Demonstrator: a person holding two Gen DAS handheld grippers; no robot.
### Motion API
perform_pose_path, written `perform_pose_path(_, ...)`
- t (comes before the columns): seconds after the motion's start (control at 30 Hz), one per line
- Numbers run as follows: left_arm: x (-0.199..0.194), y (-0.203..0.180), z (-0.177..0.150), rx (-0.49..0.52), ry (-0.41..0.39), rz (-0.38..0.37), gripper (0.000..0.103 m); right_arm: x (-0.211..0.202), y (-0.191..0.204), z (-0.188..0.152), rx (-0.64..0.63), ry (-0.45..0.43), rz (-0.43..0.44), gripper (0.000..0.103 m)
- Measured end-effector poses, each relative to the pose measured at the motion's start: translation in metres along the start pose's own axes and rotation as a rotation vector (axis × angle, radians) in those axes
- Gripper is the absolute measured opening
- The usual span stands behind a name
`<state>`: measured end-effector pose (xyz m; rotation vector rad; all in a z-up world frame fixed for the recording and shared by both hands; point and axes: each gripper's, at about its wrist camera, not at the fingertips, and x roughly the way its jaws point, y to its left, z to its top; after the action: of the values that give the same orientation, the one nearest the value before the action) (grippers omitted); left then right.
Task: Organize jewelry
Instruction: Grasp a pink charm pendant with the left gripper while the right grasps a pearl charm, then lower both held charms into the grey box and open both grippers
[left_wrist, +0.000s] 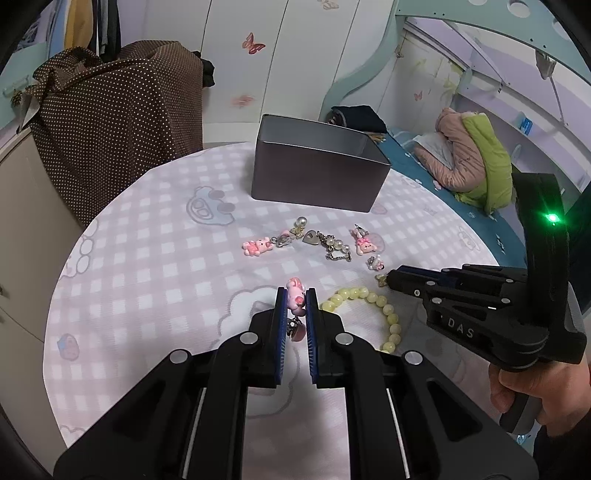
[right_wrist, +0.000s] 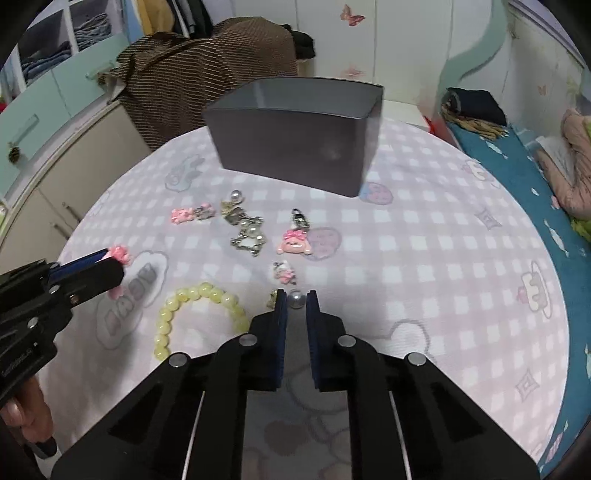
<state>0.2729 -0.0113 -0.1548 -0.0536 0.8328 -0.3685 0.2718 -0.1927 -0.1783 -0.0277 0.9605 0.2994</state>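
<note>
Black, blue-padded, the left tool (left_wrist: 296, 300) sits closest to its own camera, clamped on a small pink bear-shaped charm (left_wrist: 295, 295) whose metal clasp dangles between the fingers. Just to its right on the round table (left_wrist: 147, 266), covered in a pink-and-white checked cloth with cartoon prints, lies a bracelet of pale yellow round beads (left_wrist: 373, 306), curving from beside the left tool toward the right tool.

Seen from its own wrist camera, the right tool (right_wrist: 296, 300) has its fingers closed on a small silvery pearl bead (right_wrist: 296, 298) with a gold-coloured metal fitting showing at the left finger; it points down at the table. A hand (left_wrist: 546, 391) grips its black handle at the right edge of the left wrist view.

Farther back, spread loose on the cloth, are a second pink bear charm (left_wrist: 255, 246), a cluster of silver chain with pearls and a heart-shaped tag (left_wrist: 328, 243), a pink round-faced figure charm with a bow (right_wrist: 293, 242), and a tiny white-and-pink cat charm (right_wrist: 283, 272) just ahead of the right tool.

Behind them all stands an open rectangular dark grey metal tin (left_wrist: 317, 166), upright on the table; its inside cannot be seen
</note>
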Motion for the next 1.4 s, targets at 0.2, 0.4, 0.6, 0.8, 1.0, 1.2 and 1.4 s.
perform_pose_path(0.2,0.0,0.0,0.0,0.0,0.001,0.002,0.01,0.002,0.006,0.0,-0.051,-0.013,-0.004,0.009)
perform_pose_path(0.4,-0.001,0.003,0.003,-0.003,-0.007,0.005,0.01,-0.005,0.002,0.002,-0.033,-0.035,0.013,0.009)
perform_pose_path(0.6,-0.006,0.003,0.014,0.002,-0.026,-0.006,0.01,-0.03,-0.001,0.013,-0.033,-0.081,0.02,0.009)
perform_pose_path(0.8,-0.02,-0.004,0.045,0.024,-0.092,-0.035,0.01,-0.061,0.001,0.04,-0.066,-0.159,0.018,0.009)
perform_pose_path(1.0,-0.036,-0.01,0.095,0.045,-0.186,-0.019,0.01,-0.091,0.005,0.085,-0.113,-0.272,-0.012,0.009)
perform_pose_path(1.2,-0.04,-0.012,0.15,0.048,-0.246,-0.003,0.01,-0.09,-0.001,0.125,-0.105,-0.315,-0.024,0.009)
perform_pose_path(1.4,-0.017,-0.012,0.183,0.041,-0.206,-0.028,0.01,-0.077,-0.012,0.149,-0.08,-0.301,-0.017,0.009)
